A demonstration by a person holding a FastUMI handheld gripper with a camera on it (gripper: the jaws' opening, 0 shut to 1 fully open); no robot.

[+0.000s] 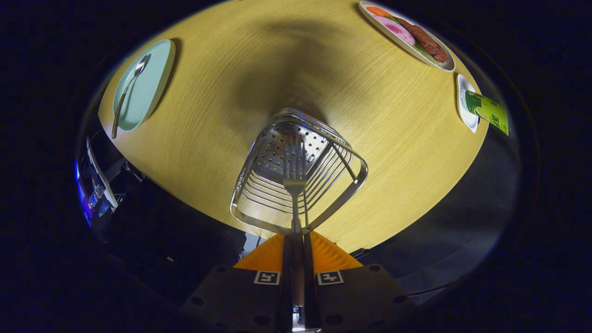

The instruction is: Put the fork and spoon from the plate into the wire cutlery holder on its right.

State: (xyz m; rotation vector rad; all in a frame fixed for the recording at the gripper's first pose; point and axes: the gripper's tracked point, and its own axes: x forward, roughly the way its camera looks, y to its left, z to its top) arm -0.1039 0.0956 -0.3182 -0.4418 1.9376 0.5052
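- Gripper (296, 240): jaws closed on the handle of the fork (294, 182), which they hold pointing forward.
- Fork tines: over the open top of the wire cutlery holder (259, 203), which stands on the wooden tabletop (208, 115).
- Spoon (127, 90): lies on the pale green plate (152, 83), well to the holder's left.
- Far right: a plate of food (407, 34) and a small white dish (467, 113).

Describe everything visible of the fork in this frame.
The fork looks like shiny metal with a slim handle that turns brownish toward its end. The gripper is shut on its handle, both fingers pressing it. It points straight ahead, tines forward, over the open top of the wire cutlery holder, whose perforated base shows behind the tines. Whether the tines touch the holder cannot be told.
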